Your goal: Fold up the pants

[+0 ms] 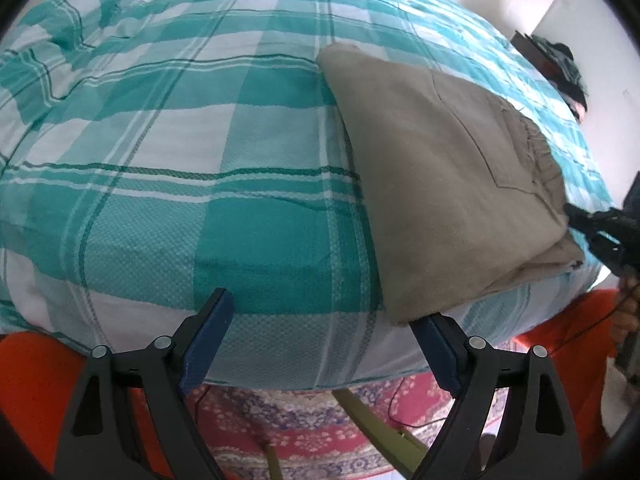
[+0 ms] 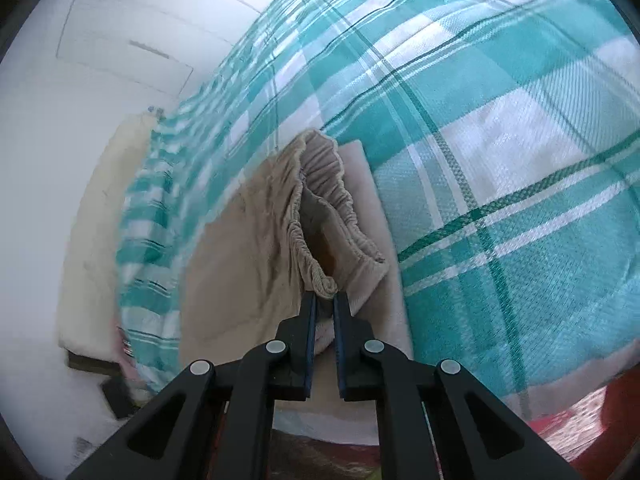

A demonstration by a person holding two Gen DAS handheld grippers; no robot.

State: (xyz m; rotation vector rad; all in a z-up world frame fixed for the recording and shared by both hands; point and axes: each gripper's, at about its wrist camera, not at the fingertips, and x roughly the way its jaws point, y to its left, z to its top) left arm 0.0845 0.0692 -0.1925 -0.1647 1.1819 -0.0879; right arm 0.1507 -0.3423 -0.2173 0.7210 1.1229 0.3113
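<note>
Beige pants [image 1: 448, 168] lie folded on the bed at the right of the left wrist view, back pocket up, near the bed's front edge. My left gripper [image 1: 320, 320] is open and empty; its right finger sits just below the near corner of the pants. My right gripper [image 2: 325, 300] is shut on the elastic waistband [image 2: 326, 284] of the pants [image 2: 240, 264] and lifts it slightly. It also shows in the left wrist view [image 1: 576, 214] at the far right, on the waistband corner.
The bed has a teal and white checked cover [image 1: 180, 140] with wrinkles at the far left. A red patterned rug [image 1: 304, 420] and a cable lie on the floor below. Dark clothes [image 1: 560, 64] sit beyond the bed. White wardrobe doors [image 2: 120, 40] stand behind.
</note>
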